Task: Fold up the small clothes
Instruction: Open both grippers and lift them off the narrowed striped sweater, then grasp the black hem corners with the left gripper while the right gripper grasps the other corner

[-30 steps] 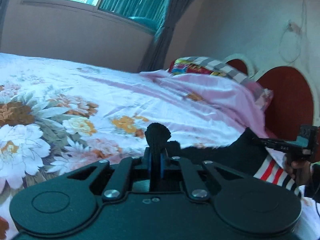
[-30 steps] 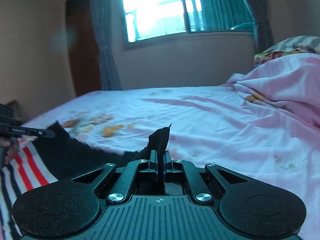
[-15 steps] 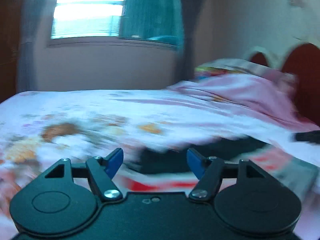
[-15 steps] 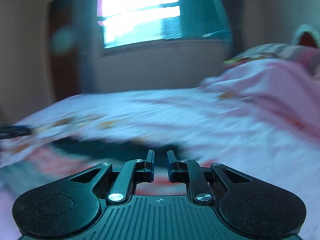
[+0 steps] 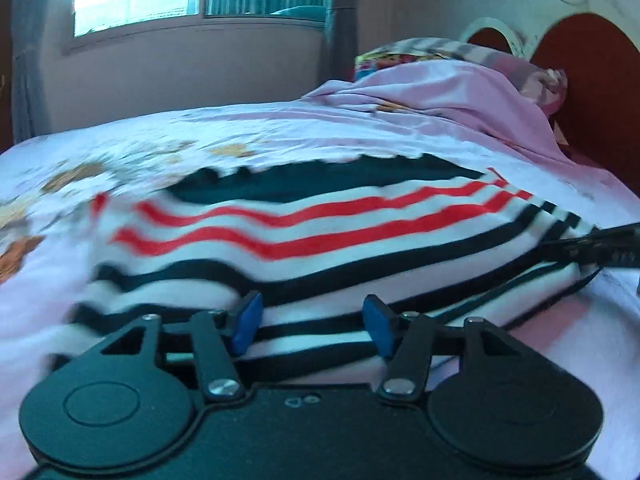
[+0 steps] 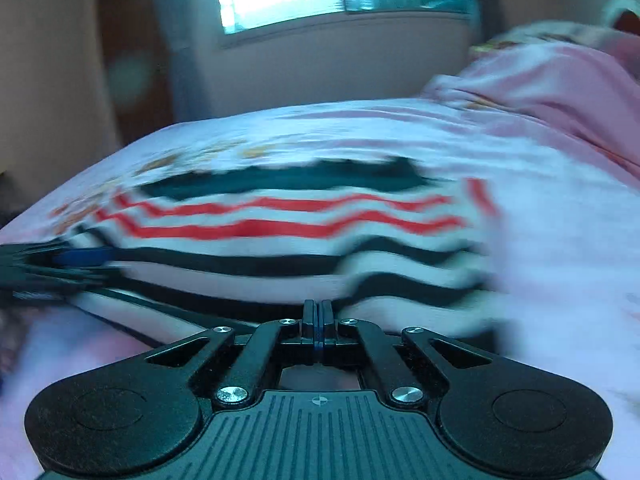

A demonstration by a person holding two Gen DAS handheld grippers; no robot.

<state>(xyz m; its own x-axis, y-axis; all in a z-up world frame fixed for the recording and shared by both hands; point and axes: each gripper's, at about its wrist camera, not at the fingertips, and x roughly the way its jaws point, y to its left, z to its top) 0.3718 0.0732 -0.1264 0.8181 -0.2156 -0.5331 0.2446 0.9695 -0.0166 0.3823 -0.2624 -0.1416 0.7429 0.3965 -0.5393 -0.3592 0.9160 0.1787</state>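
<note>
Blue-padded, the left gripper (image 5: 312, 326) at 6 o'clock is closing, jaws apart astride the striped garment's (image 5: 320, 248) near hem. The right gripper (image 6: 317, 322) looks clamped shut at that hem; cloth between unclear. Garment lies on the floral bedsheet (image 5: 260, 132), pink blanket (image 5: 460, 96) at 1 o'clock.
</note>
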